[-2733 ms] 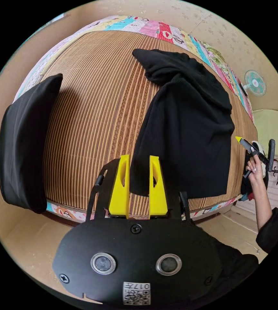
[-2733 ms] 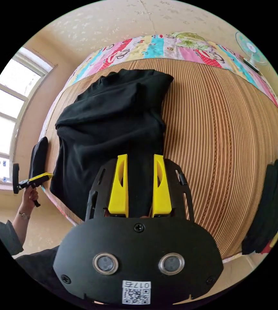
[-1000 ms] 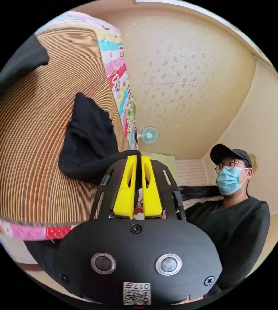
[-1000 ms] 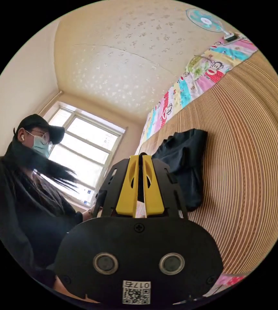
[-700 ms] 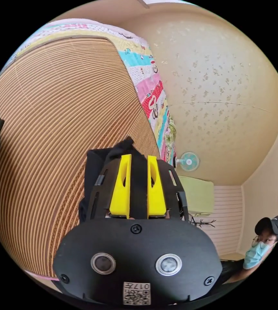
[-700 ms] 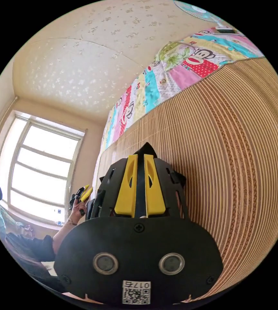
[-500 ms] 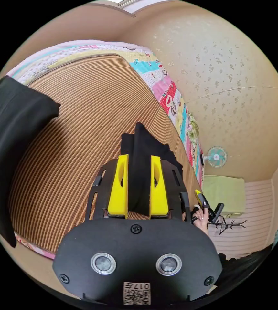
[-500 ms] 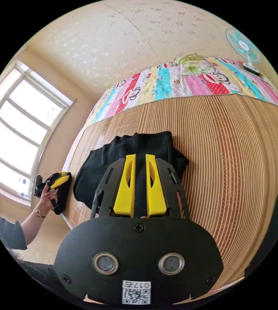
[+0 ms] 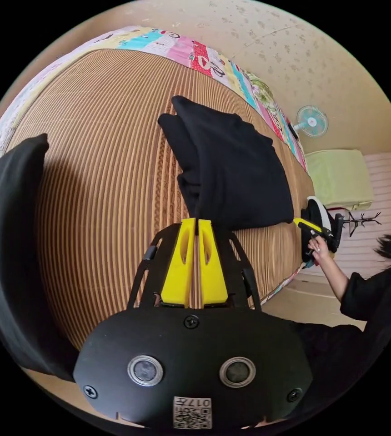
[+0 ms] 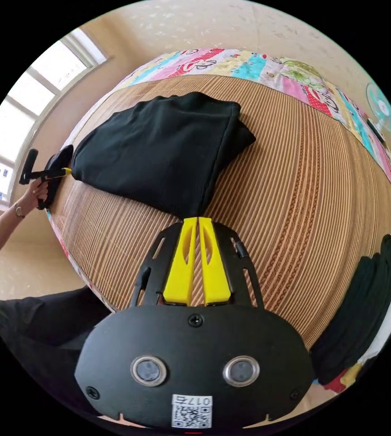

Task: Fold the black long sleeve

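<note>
Between both tools, each pinching a corner, black long sleeve (image 10: 159, 145) lies folded.

Striped mat (image 9: 104, 150), fan (image 9: 311, 121), window (image 10: 4, 136)

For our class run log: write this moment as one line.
stage: fold laid flat | black long sleeve: folded on striped mat | left gripper: shut on corner | right gripper: shut on corner

One black long sleeve (image 9: 236, 172), two hand-held grippers (image 9: 197, 222) (image 10: 198, 220), perhaps two clothes stacks (image 10: 363, 318).
</note>
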